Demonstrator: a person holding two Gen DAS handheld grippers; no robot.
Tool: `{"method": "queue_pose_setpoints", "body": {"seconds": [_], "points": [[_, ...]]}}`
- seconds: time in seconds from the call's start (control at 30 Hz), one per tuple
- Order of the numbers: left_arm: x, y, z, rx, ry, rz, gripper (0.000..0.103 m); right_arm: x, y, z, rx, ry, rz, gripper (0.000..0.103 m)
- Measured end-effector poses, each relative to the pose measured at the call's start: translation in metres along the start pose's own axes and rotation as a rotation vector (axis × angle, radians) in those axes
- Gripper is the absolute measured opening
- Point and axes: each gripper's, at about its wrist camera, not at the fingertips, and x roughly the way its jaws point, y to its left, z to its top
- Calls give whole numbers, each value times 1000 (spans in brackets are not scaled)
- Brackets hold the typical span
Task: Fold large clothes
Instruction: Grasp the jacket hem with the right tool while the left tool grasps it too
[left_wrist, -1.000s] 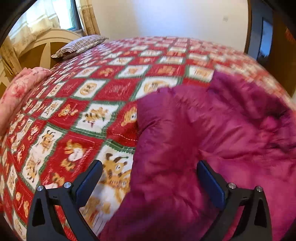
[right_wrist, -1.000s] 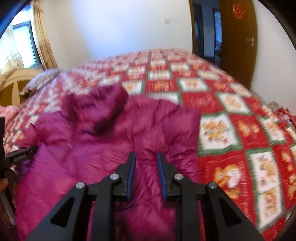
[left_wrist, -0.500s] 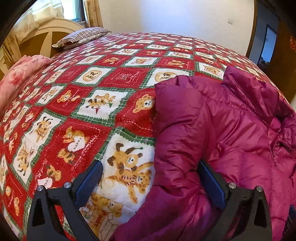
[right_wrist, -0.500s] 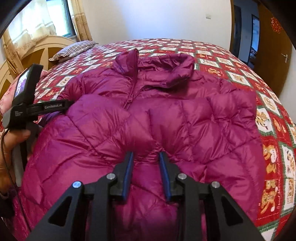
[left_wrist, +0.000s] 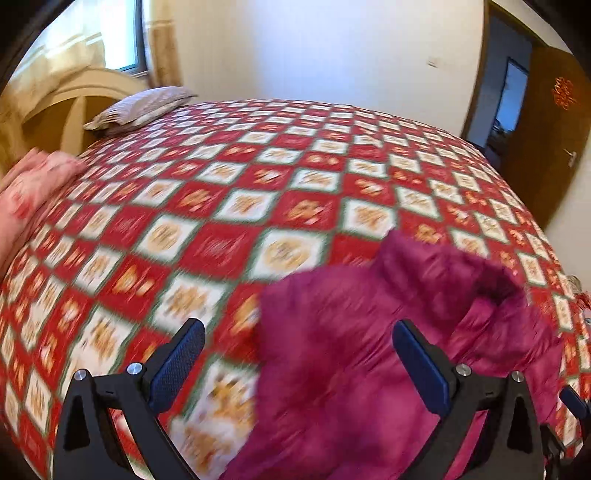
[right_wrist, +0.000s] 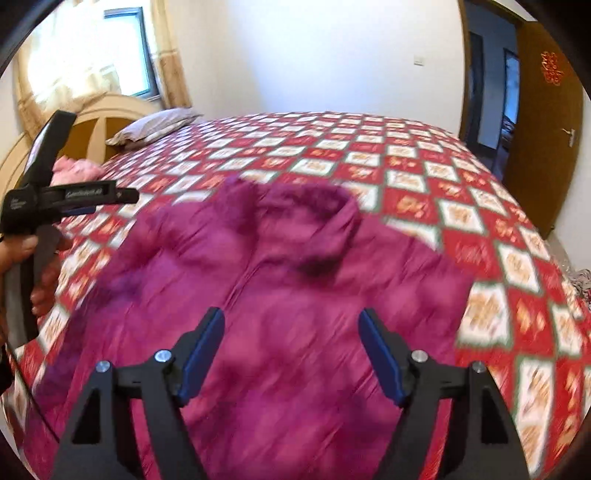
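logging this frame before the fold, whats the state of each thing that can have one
magenta quilted puffer jacket: spread front-up on the bed, collar away from the camera, not yet folded
left gripper: open, empty
right gripper: open, empty
brown wooden door: open
red and white patchwork bedspread: spread over the bed
striped pillow: lying by the headboard

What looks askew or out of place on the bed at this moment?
Nothing clearly stands out. The magenta puffer jacket lies spread front-up on the patchwork bedspread, collar toward the far side. Both frames are blurred, so small faults would not show.
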Motion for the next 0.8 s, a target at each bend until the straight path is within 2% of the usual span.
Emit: {"method": "queue_pose_setpoints", "body": {"seconds": [0.07,0.13,0.33,0.53,0.6,0.67,0.73,0.77,0.8], "points": [[14,-25,16,4,19,12,102,12,-17,20,35,0,-24,78],[32,-43,32,-9,53,-10,102,30,-35,41,79,26,-52,78],[83,-89,68,42,102,9,102,61,-60,73,93,48,-76,78],[129,-110,62,137,162,61,102,101,-71,87,94,88,-71,78],[133,-108,56,161,168,51,102,109,-71,90,79,95,-74,78],[132,-104,48,188,164,11,102,116,-71,90,76,106,-71,78],[128,-100,43,205,152,-11,97,121,-72,88,79,113,-61,78],[124,-98,40,213,146,-26,83,122,-72,88,77,118,-59,72],[120,-96,38,221,146,-54,64,124,-71,86,69,125,-56,55]]}}
